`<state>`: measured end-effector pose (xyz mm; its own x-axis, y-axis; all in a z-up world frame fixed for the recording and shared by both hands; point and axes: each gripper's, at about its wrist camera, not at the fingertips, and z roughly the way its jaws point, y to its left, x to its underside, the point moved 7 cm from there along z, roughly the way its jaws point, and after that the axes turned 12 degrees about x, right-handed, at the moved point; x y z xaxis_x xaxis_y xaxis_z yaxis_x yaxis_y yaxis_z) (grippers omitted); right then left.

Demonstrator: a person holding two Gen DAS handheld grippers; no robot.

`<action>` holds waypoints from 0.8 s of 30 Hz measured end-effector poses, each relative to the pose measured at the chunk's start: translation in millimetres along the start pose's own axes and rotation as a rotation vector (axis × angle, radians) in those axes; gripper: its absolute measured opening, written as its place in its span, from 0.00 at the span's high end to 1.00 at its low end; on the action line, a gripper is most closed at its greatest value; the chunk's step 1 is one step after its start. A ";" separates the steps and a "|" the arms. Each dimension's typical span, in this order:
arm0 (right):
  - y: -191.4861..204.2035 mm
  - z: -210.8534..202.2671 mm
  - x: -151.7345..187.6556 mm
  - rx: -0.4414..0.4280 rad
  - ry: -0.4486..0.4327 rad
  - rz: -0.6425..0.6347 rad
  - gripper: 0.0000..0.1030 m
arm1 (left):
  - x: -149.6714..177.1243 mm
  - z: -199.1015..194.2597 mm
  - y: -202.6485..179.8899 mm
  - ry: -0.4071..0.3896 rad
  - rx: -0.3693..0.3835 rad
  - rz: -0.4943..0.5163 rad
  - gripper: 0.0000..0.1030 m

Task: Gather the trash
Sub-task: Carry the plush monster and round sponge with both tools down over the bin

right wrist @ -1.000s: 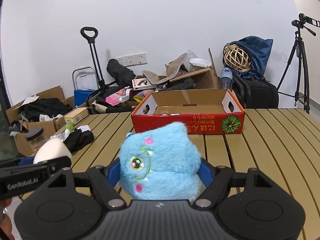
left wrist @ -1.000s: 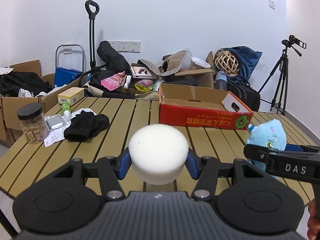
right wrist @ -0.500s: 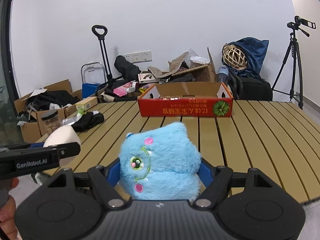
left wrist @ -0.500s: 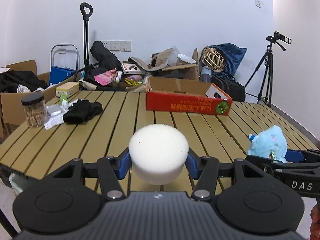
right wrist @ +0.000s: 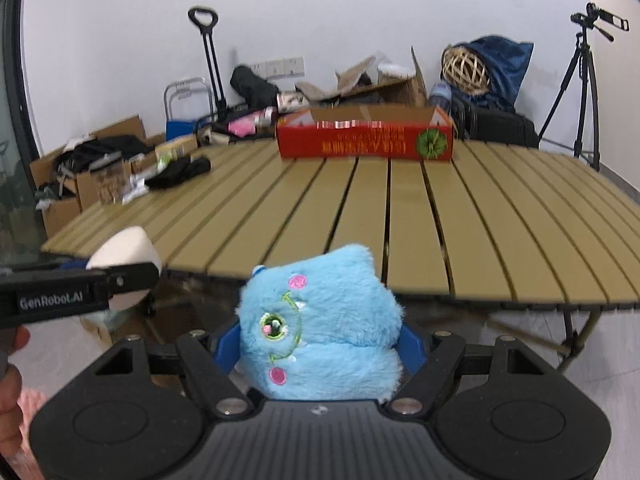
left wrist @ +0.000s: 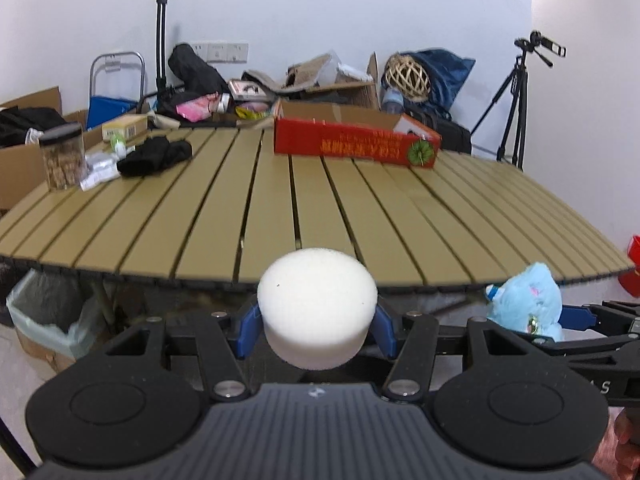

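My left gripper (left wrist: 316, 332) is shut on a white round foam sponge (left wrist: 317, 308), held off the near edge of the slatted table (left wrist: 320, 216). My right gripper (right wrist: 320, 344) is shut on a blue plush toy (right wrist: 320, 320), also off the table's near edge. The plush also shows at the right of the left wrist view (left wrist: 528, 304), and the sponge at the left of the right wrist view (right wrist: 124, 256). A bin lined with a pale green bag (left wrist: 48, 312) stands on the floor under the table's left corner.
A red cardboard box (left wrist: 356, 140) stands at the table's far side. A black cloth (left wrist: 154, 156), a jar (left wrist: 62, 156) and papers lie at the far left. Clutter, boxes and a tripod (left wrist: 516, 96) line the wall behind.
Both grippers have pulled back from over the table to beyond its near edge, still holding the sponge and the plush. The lined bin has come into view.
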<state>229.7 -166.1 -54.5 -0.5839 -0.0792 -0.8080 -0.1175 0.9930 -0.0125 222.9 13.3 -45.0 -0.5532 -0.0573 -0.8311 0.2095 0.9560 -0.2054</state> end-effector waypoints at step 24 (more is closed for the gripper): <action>9.0 50.4 126.0 -0.010 0.299 -0.048 0.27 | 112.2 23.4 5.8 0.202 0.003 -0.036 0.46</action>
<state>195.6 -162.7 -186.1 -0.7878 -0.1495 -0.5976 -0.1575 0.9867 -0.0392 180.9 5.6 -151.5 -0.7107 -0.0324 -0.7027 0.1887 0.9535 -0.2349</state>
